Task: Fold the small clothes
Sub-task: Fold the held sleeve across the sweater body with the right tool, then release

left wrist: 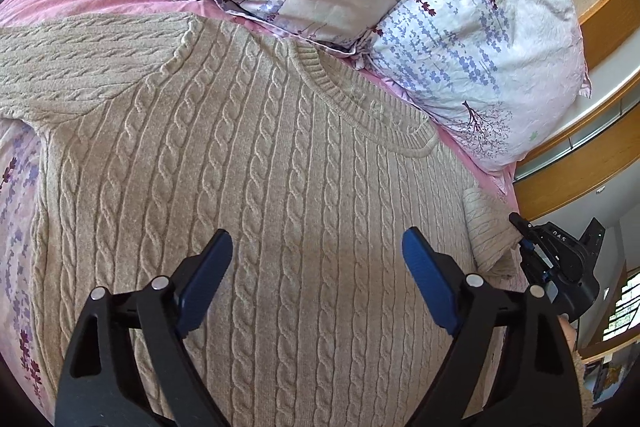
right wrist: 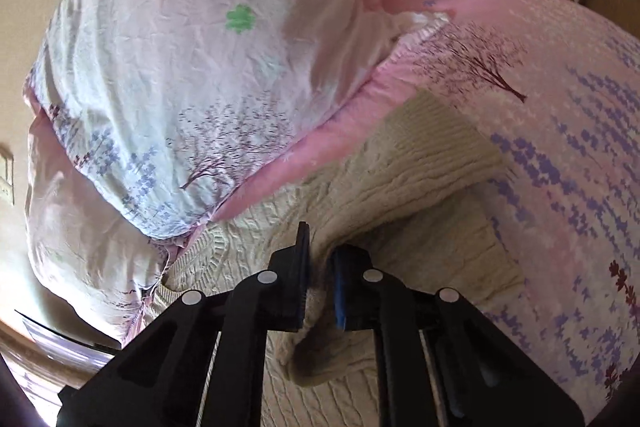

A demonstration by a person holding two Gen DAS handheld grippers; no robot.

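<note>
flat on the floral bedding (left wrist: 16, 187), a cable-knit sweater (left wrist: 260, 147) sits under the spread left gripper (left wrist: 316, 259); only the right view shows the right gripper (right wrist: 320, 267) pinching its bunched sleeve (right wrist: 400, 163).

- My left gripper (left wrist: 318, 269) hangs with jaws spread over the sweater (left wrist: 248, 187); its flat front offers open room beneath me.
- Beyond the sweater's collar, pillows (left wrist: 472, 39) block the way.
- My right gripper (right wrist: 320, 283) pinches a sweater sleeve; beside the sweater the bedsheet (right wrist: 568, 163) lies flat.
</note>
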